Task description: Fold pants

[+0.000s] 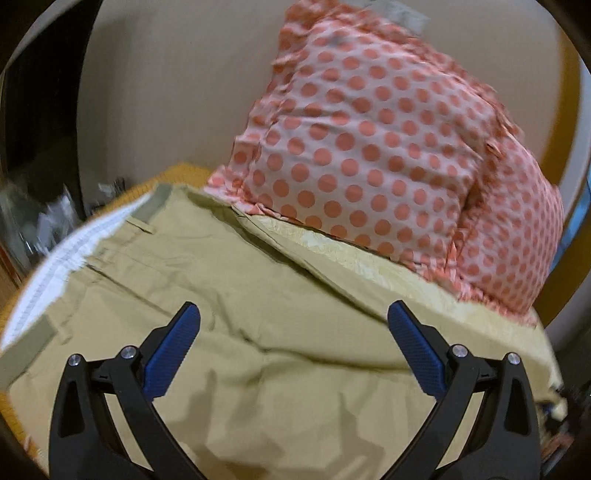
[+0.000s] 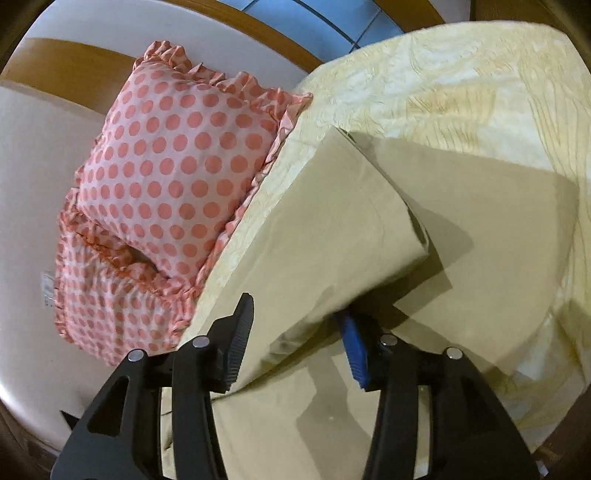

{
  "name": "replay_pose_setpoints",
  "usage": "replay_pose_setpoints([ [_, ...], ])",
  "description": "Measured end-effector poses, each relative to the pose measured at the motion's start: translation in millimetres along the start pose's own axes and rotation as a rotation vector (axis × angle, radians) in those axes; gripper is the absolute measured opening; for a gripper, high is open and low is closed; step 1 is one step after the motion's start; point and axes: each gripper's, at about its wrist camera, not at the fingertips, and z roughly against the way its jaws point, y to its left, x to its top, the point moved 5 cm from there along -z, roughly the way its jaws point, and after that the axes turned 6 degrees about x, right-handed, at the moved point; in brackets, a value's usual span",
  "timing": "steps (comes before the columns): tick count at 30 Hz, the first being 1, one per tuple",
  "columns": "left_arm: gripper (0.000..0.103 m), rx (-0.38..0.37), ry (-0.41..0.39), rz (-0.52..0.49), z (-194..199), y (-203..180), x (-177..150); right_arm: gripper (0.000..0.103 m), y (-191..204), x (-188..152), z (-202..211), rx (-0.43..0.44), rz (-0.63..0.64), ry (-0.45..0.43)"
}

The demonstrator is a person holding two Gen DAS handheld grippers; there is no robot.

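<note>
Khaki pants (image 1: 229, 302) lie spread on the bed, with the white-lined waistband (image 1: 70, 251) at the left of the left wrist view. My left gripper (image 1: 293, 314) hovers just above the seat of the pants, jaws wide apart and empty. In the right wrist view a raised fold of a pant leg (image 2: 325, 251) passes between the jaws of my right gripper (image 2: 295, 310), which stand partly apart around the cloth. The rest of the leg (image 2: 472, 221) lies flat on the bed beyond.
Two pink pillows with orange dots (image 1: 369, 140) (image 2: 173, 170) lean at the head of the bed. The pale yellow bedsheet (image 2: 461, 74) stretches to the right. A wooden headboard (image 2: 240, 26) and a beige wall (image 1: 166, 92) stand behind. Clutter sits at the far left (image 1: 44, 221).
</note>
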Motion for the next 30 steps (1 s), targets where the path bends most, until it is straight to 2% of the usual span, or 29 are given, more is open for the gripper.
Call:
replay_pose_setpoints([
  [1, 0.101, -0.006, 0.013, 0.016, -9, 1, 6, 0.017, -2, 1, -8, 0.006, 0.011, 0.014],
  [2, 0.101, -0.005, 0.029, 0.027, -20, 2, 12, 0.004, -6, 1, -11, 0.015, -0.006, 0.020],
  [6, 0.100, 0.069, 0.139, 0.067, -76, 10, 32, 0.004, -6, 6, -3, 0.086, -0.029, -0.042],
  [8, 0.098, 0.065, 0.190, 0.115, -98, 14, 36, 0.004, -3, 9, -2, 0.093, -0.019, -0.042],
  [12, 0.083, 0.090, 0.292, 0.184, -148, 15, 46, 0.004, 2, 15, -2, 0.106, -0.015, -0.050],
  [14, 0.068, 0.115, 0.338, 0.188, -167, 16, 47, 0.004, 4, 17, -3, 0.109, -0.009, -0.053],
  [15, 0.051, 0.145, 0.363, 0.186, -179, 18, 45, 0.004, 5, 18, -4, 0.111, -0.009, -0.054],
  [16, 0.025, 0.184, 0.322, 0.170, -180, 21, 49, 0.004, 6, 20, -4, 0.116, -0.007, -0.056],
  [17, 0.013, 0.176, 0.312, 0.165, -182, 20, 50, 0.004, 9, 24, -3, 0.126, 0.002, -0.065],
  [18, 0.007, 0.137, 0.330, 0.193, -182, 23, 47, 0.003, 11, 27, -1, 0.131, 0.010, -0.076],
  [20, 0.005, 0.099, 0.299, 0.246, -159, 30, 42, 0.002, 16, 37, 12, 0.150, 0.028, -0.111],
  [21, 0.005, 0.089, 0.280, 0.232, -145, 31, 40, 0.002, 17, 40, 19, 0.157, 0.028, -0.124],
  [23, 0.005, 0.046, 0.213, 0.208, -94, 36, 32, 0.002, 17, 43, 34, 0.168, 0.037, -0.145],
  [25, 0.005, 0.011, 0.164, 0.207, -47, 43, 19, 0.002, 12, 41, 54, 0.143, 0.058, -0.169],
  [26, 0.005, -0.010, 0.131, 0.204, -10, 51, 3, 0.002, 9, 39, 59, 0.136, 0.057, -0.172],
  [29, 0.005, -0.014, 0.092, 0.192, 53, 64, -29, 0.002, -9, 31, 76, 0.115, 0.025, -0.174],
  [30, 0.005, -0.007, 0.081, 0.193, 76, 73, -51, 0.002, -15, 27, 81, 0.106, 0.018, -0.175],
])
